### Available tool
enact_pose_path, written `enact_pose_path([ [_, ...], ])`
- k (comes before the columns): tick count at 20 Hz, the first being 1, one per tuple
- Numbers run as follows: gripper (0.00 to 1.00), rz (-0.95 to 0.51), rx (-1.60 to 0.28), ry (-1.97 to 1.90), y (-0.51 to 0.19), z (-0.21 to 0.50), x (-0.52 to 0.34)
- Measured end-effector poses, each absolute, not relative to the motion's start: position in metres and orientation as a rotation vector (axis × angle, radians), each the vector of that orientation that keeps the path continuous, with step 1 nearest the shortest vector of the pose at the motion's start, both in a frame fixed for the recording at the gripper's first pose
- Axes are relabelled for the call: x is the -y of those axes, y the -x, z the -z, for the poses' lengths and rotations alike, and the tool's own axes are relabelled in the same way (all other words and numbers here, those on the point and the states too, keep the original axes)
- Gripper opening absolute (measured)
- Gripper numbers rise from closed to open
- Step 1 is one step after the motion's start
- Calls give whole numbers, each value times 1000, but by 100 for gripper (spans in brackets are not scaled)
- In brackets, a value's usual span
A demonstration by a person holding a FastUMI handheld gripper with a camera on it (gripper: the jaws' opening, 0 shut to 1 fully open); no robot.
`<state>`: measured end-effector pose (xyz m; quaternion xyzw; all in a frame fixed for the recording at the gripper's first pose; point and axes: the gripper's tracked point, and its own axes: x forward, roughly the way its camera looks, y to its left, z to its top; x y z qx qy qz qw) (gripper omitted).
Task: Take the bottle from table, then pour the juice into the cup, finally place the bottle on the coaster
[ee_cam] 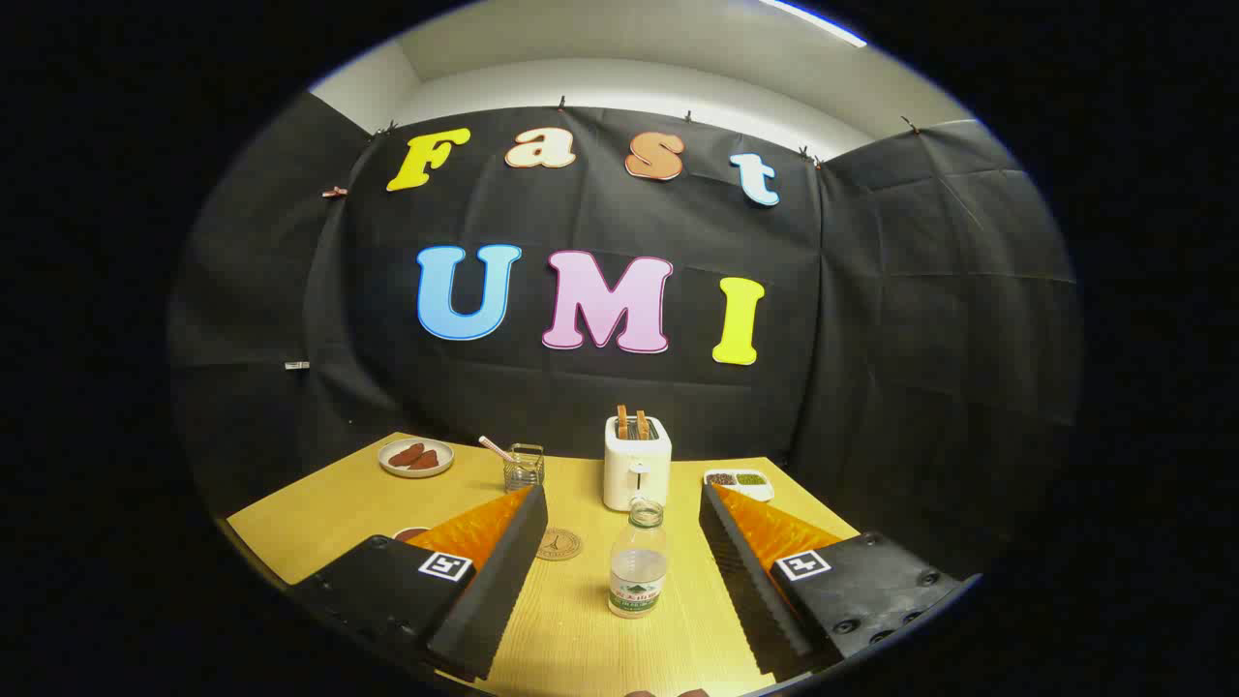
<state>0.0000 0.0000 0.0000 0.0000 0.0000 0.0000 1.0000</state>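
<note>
The claw [619, 561] is spread wide, and the small clear plastic bottle [638, 571] is seen standing between its fingers, untouched. A round brown coaster [559, 544] lies just beside it on the yellow wooden counter [329, 513]. Beyond are a clear glass cup [524, 468], a white toaster [636, 463] and a grey plate [415, 457].

The fisheye camera rides on the gripper [621, 542], low over the yellow worktop [319, 513], looking forward along its wide-apart jaws. It faces the booth's black cloth wall, with the bottle [638, 560] close ahead between the jaws and the toaster [636, 463] farther back.
</note>
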Motion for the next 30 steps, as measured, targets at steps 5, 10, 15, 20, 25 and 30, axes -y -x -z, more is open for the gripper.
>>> enact_pose_path([
  [5, 97, -2, 12, -6, -1, -3, -3],
  [10, 97, -18, 4, -3, -11, -3, -10],
  [15, 97, -25, -7, -10, -15, 0, -15],
  [20, 97, -25, -18, -8, -22, -2, -14],
  [25, 97, -32, -28, 1, -29, -3, -3],
  [30, 97, -55, -47, -17, -42, 8, 10],
])
